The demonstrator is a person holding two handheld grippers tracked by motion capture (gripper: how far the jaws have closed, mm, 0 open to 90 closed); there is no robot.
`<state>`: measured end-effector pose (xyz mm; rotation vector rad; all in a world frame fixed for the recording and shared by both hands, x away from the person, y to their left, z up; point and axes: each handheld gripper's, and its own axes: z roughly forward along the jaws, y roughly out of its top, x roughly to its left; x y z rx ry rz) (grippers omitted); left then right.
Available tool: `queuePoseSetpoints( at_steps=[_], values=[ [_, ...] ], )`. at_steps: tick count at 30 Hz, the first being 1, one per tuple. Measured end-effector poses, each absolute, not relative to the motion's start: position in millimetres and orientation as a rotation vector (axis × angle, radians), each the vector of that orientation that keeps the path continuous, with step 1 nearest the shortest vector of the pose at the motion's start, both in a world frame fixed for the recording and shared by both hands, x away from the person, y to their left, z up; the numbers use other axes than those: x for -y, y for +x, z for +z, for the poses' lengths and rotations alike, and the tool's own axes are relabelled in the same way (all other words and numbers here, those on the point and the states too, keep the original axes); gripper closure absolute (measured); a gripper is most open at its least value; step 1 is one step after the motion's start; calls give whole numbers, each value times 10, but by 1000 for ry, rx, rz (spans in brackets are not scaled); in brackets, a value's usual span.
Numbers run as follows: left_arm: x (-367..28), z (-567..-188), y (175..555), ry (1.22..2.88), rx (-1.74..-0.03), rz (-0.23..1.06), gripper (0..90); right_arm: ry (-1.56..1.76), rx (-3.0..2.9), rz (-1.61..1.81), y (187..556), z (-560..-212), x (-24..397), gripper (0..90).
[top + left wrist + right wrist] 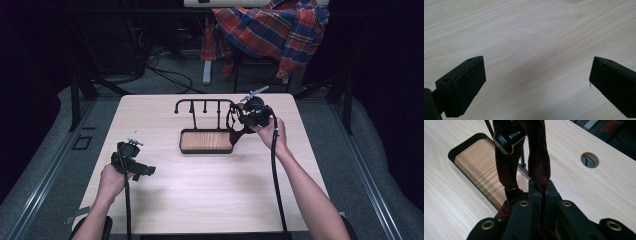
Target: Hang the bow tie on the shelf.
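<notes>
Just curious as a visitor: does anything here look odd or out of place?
Mostly tidy. A dark red strap hangs looped over the rack's hook, pinched in the right tongs. A plaid shirt lies heaped behind the table.

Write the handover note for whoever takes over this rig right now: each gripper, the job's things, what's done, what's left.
Right gripper: jaws shut on the dark red strap, which is looped over the end hook of the black rack.
Left gripper: jaws open, nothing held, over bare table.
Done: strap draped on the hook.
Left: probably release it and check that it hangs.
</notes>
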<state>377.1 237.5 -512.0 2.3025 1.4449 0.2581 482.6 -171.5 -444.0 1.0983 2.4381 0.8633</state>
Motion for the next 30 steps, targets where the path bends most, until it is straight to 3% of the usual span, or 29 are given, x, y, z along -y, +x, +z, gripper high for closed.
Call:
queuePoseSetpoints(
  at_steps=[21, 30],
  values=[
    [-2366, -5121, 3770, 2305, -1442, 258, 7, 1172, -2483, 913, 4911, -4555, 1729, 796],
    [-2363, -5123, 3769, 2304, -1441, 261, 7, 1174, -2490, 936, 4910, -4547, 1726, 723]
  ],
)
